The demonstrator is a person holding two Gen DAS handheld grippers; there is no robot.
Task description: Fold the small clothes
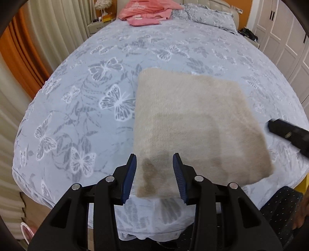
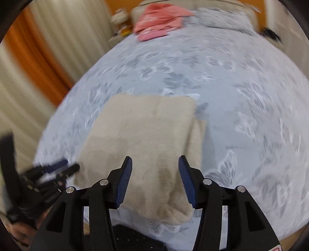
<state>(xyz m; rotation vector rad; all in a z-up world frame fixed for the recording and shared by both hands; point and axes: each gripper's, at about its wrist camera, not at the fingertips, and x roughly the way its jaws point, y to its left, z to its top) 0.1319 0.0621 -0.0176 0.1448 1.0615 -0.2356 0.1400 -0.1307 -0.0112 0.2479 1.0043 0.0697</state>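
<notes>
A beige fleece garment [image 1: 195, 127] lies folded into a flat rectangle on the bed, near its front edge; it also shows in the right wrist view [image 2: 146, 146]. My left gripper [image 1: 154, 161] is open and empty, hovering over the garment's near left corner. My right gripper [image 2: 155, 164] is open and empty above the garment's near right end. The right gripper also shows at the right edge of the left wrist view [image 1: 285, 131]. The left gripper shows blurred at the lower left of the right wrist view [image 2: 58, 170].
The bed [image 1: 96, 86] has a light blue cover with butterflies. Pink clothes [image 1: 146, 11] lie at the far end beside a pillow [image 1: 210, 15]. Curtains [image 1: 29, 48] hang on the left, white wardrobe doors [image 1: 285, 34] stand on the right.
</notes>
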